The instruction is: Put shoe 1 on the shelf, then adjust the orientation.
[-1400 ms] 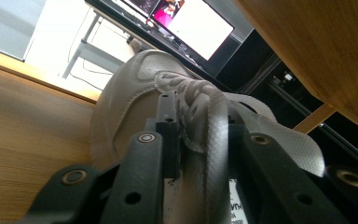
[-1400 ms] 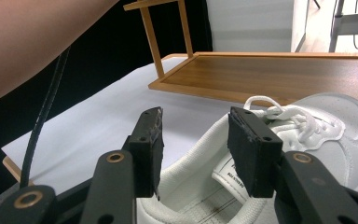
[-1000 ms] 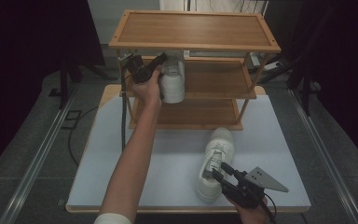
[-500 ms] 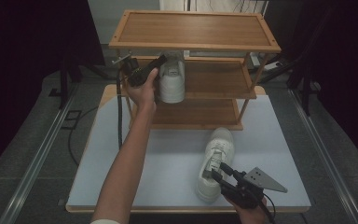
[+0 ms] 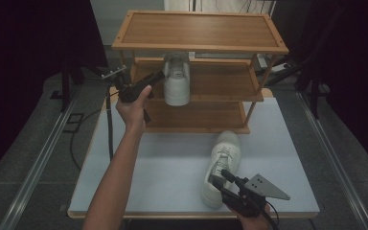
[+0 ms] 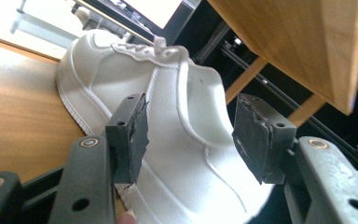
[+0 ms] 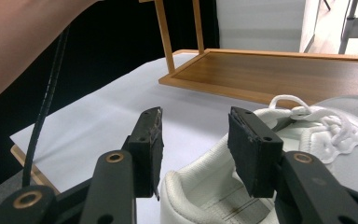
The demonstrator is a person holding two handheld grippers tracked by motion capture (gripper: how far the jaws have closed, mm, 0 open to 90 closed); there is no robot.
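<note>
Your left gripper (image 5: 157, 76) has just been opening, released, beside the white shoe (image 5: 177, 81) on the rack's middle shelf (image 5: 220, 81). At five o'clock, your right gripper (image 5: 220, 178) gapes unclenched around the second shoe's (image 5: 223, 163) heel.

Shelved shoe (image 5: 177, 81): toe end hidden under the rack's top shelf (image 5: 199, 31) in the high view; in the left gripper view its heel runs off the bottom edge between the left gripper (image 6: 189, 135) jaws. Table shoe (image 7: 279, 172): toe cut by the right edge of the right gripper view, heel partly behind the right gripper (image 5: 224, 178) from above. Right hand (image 5: 251, 223) cropped at the bottom edge.
</note>
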